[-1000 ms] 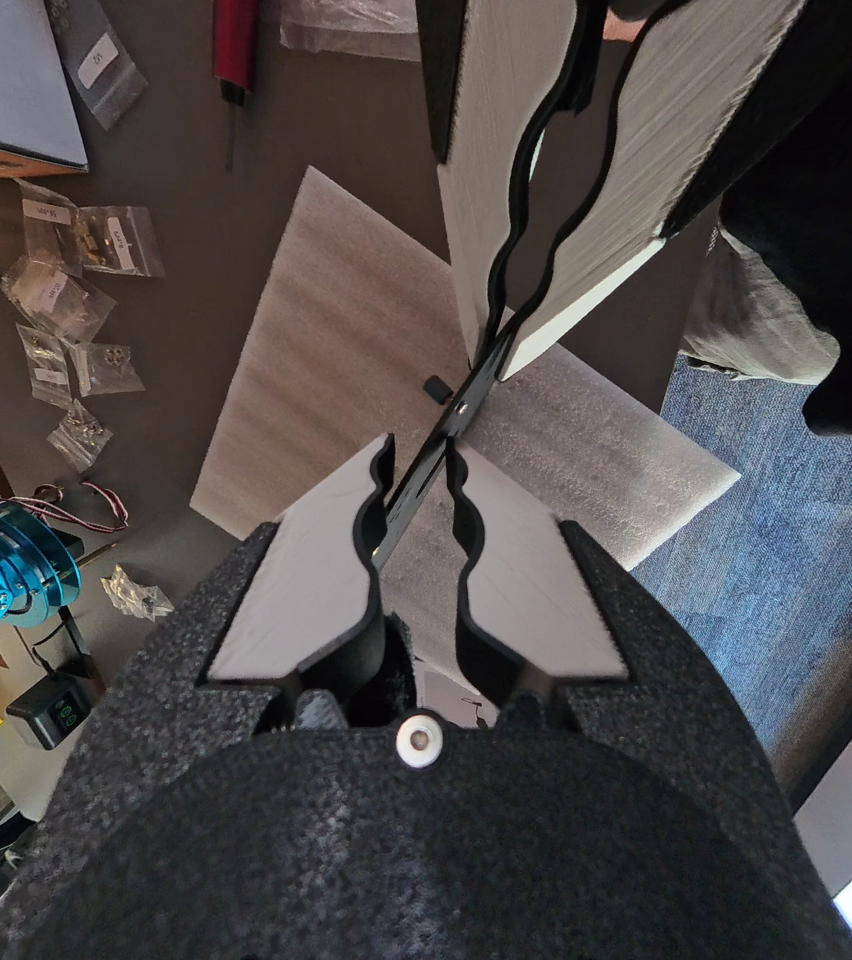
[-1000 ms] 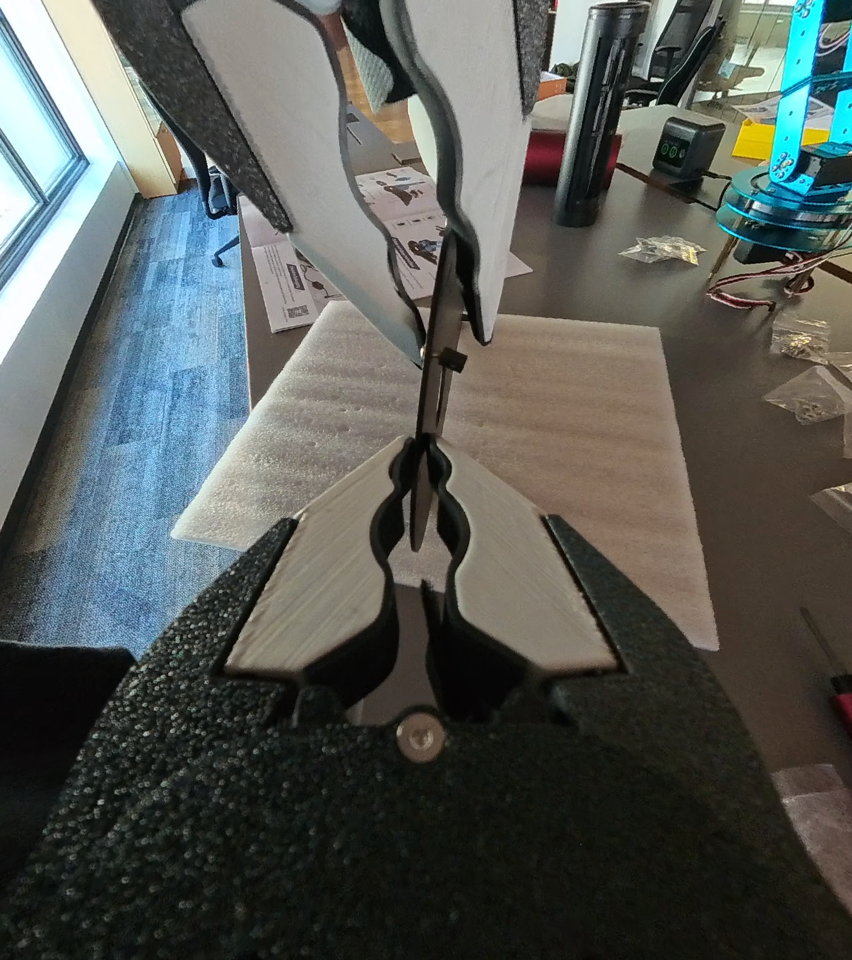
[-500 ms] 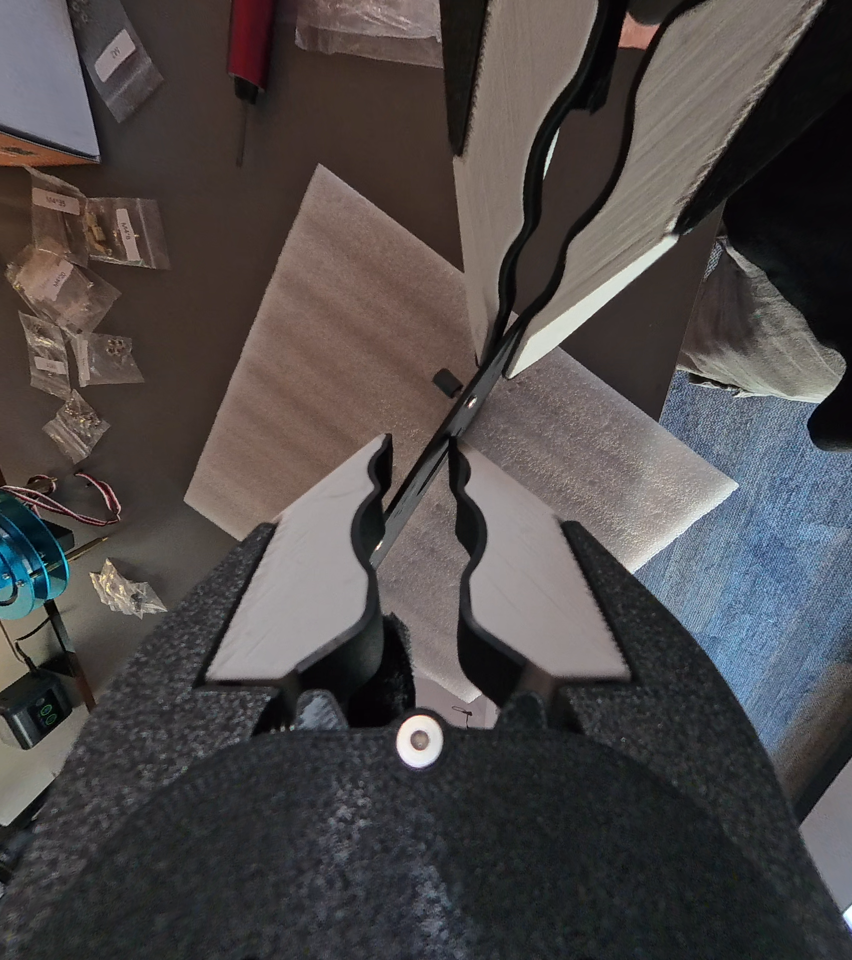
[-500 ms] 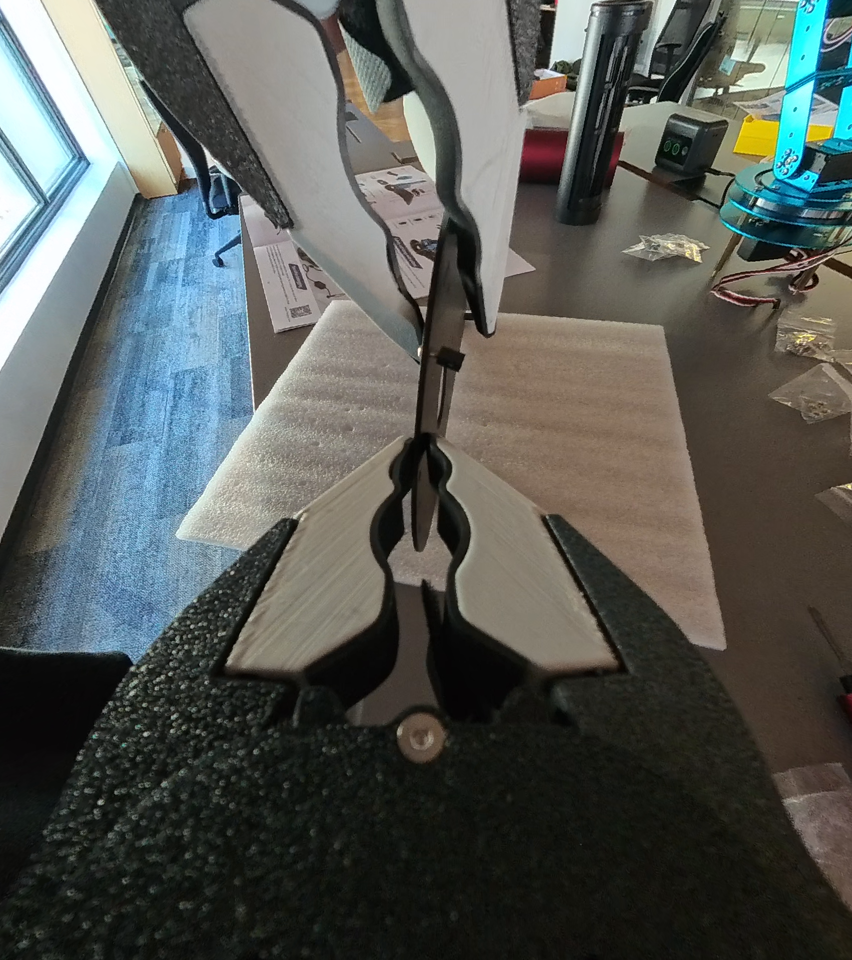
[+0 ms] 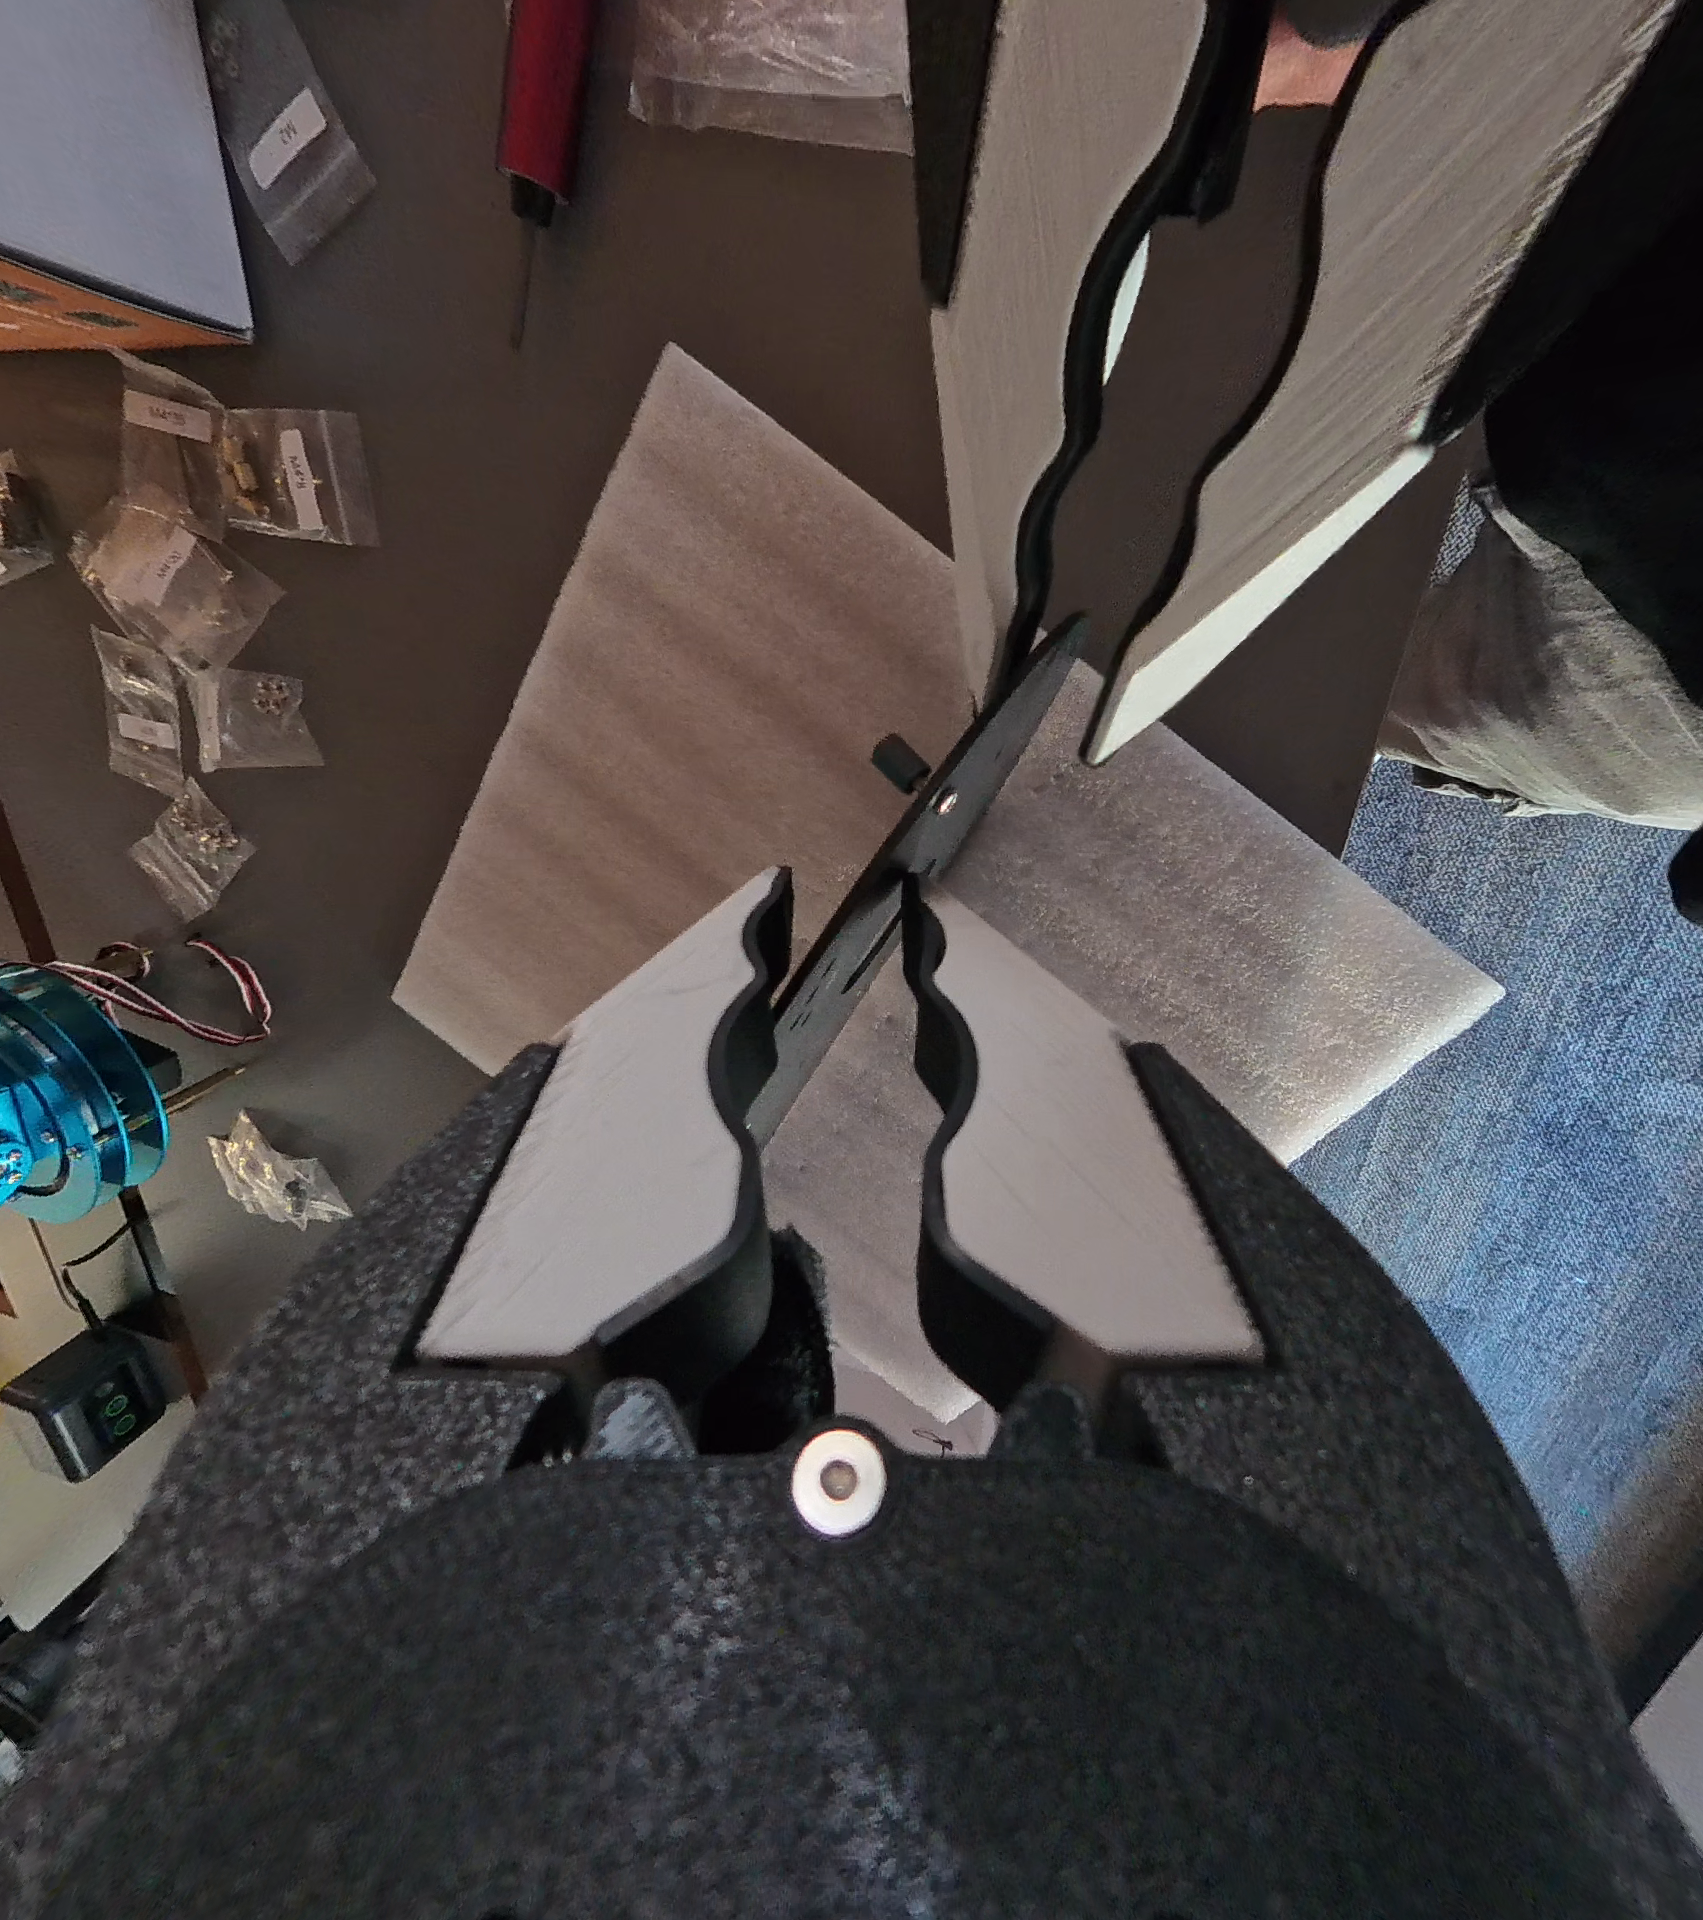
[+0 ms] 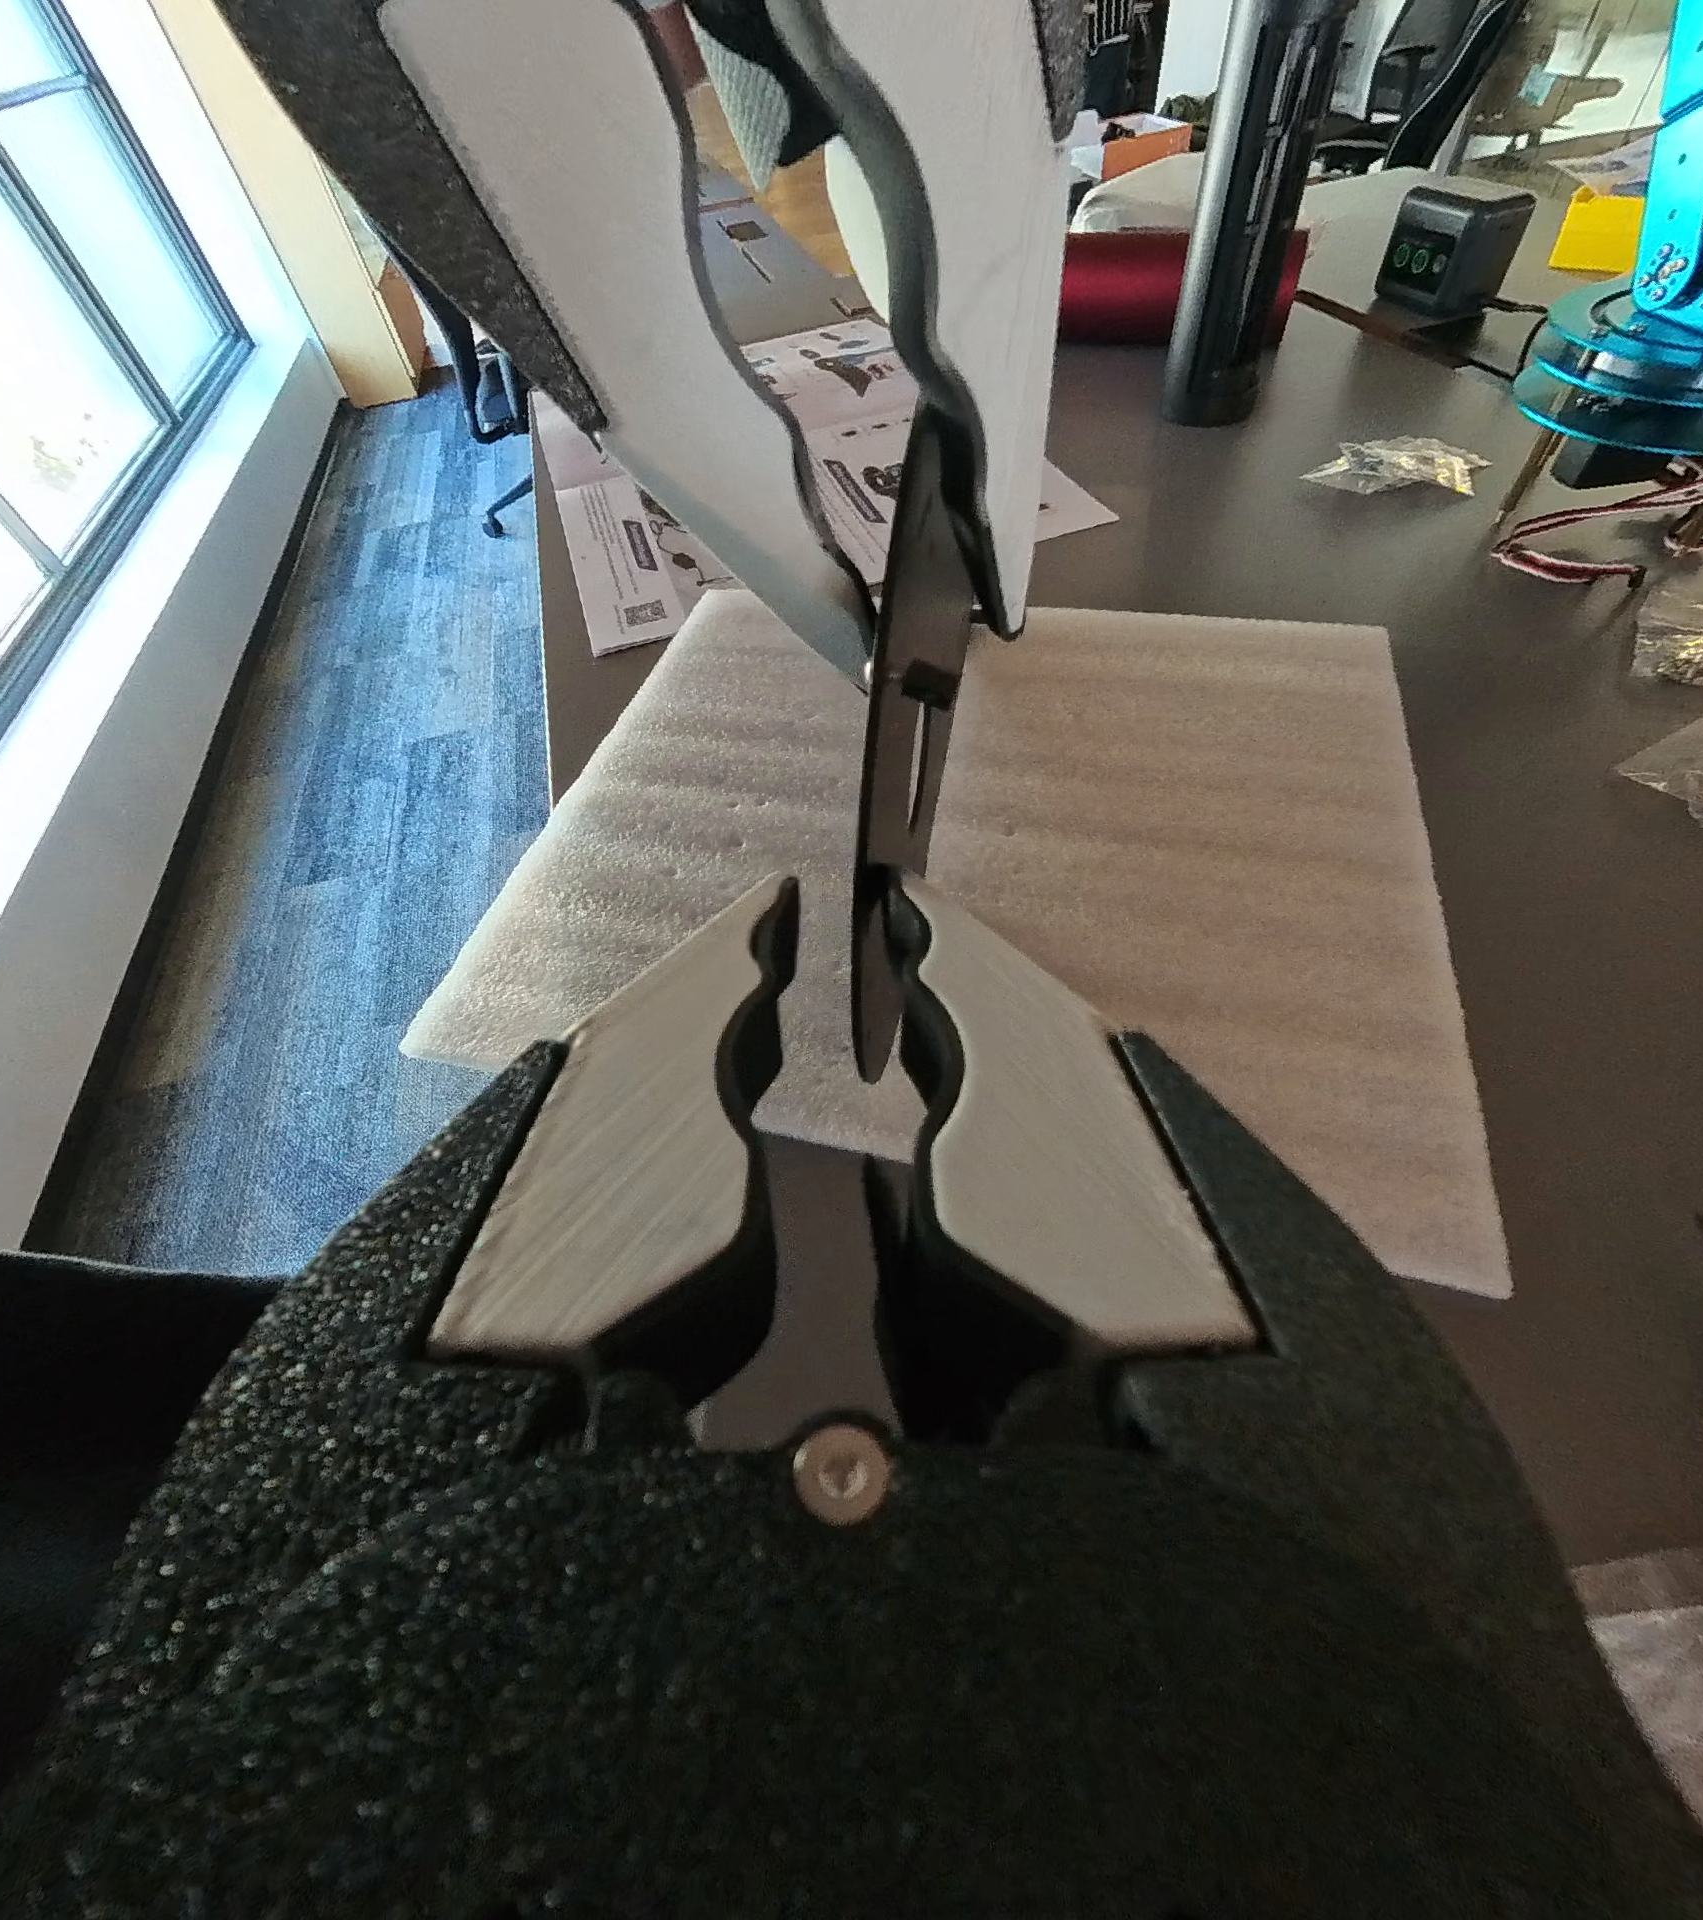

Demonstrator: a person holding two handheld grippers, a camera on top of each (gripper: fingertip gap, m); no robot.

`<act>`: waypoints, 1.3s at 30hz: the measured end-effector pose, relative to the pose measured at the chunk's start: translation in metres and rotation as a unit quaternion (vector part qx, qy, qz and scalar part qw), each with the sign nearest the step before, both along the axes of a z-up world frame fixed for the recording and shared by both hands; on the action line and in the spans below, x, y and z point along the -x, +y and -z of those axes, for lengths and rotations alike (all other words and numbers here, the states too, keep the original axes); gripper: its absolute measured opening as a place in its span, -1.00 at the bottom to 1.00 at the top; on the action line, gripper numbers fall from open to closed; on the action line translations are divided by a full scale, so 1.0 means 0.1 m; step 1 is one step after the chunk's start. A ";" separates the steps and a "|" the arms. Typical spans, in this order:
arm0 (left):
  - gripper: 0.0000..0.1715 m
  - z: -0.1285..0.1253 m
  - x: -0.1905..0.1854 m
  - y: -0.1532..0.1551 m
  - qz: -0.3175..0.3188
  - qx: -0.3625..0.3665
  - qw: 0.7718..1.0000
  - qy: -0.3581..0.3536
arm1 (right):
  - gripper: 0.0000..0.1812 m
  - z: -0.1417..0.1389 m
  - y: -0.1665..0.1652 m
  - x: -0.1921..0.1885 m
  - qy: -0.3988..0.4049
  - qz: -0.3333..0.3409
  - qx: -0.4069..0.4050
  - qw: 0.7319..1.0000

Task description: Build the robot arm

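A thin black metal strip point(image 5: 826, 997) with a slot and a small screw hangs in the air above a white foam sheet point(image 5: 681, 675) on a dark table. My left gripper point(image 5: 847, 894) is shut on one end, with the strip wedged slantwise between its fingers. My right gripper point(image 6: 847, 888) faces it and stands open: the strip point(image 6: 904, 748) lies against its right finger only, and the left finger is apart from it. The left gripper point(image 6: 930, 644) shows in the right wrist view, clamping the far end. The right gripper point(image 5: 1060, 707) shows in the left wrist view, its jaws apart.
Several small bags of hardware point(image 5: 182, 582) lie beside the foam sheet point(image 6: 1190, 831). A red-handled screwdriver point(image 5: 540, 104), a blue metal robot base point(image 6: 1678, 343), a black cylinder point(image 6: 1231, 208) and a printed leaflet point(image 6: 639, 561) are around. The table edge drops to blue carpet point(image 5: 1605, 1143). Tip to tip, the grippers are about 5 centimeters apart.
My right gripper's jaws have parted and let go of the strip, which they were pinching before. The left gripper still holds it; the strip has stayed nearly in place.
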State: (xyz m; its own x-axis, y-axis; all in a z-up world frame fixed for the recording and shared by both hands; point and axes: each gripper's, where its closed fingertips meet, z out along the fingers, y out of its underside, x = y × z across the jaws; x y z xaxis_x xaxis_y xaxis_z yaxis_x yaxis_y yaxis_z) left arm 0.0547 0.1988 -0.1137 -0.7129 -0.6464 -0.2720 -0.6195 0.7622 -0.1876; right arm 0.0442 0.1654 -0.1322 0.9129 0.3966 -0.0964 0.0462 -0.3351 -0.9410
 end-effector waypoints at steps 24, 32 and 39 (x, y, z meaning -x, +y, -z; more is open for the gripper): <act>-0.76 0.00 0.02 0.00 -0.009 -0.003 1.000 -0.012 | -0.71 -0.14 -0.05 0.01 0.041 -0.019 -0.026 0.999; -0.76 -0.01 0.03 -0.01 -0.015 0.002 1.000 -0.024 | -0.56 -0.20 -0.02 0.00 0.022 -0.022 -0.072 0.997; -0.74 -0.01 0.06 -0.01 -0.030 -0.007 0.999 -0.020 | -0.95 -0.19 0.07 0.00 -0.010 -0.016 -0.074 0.997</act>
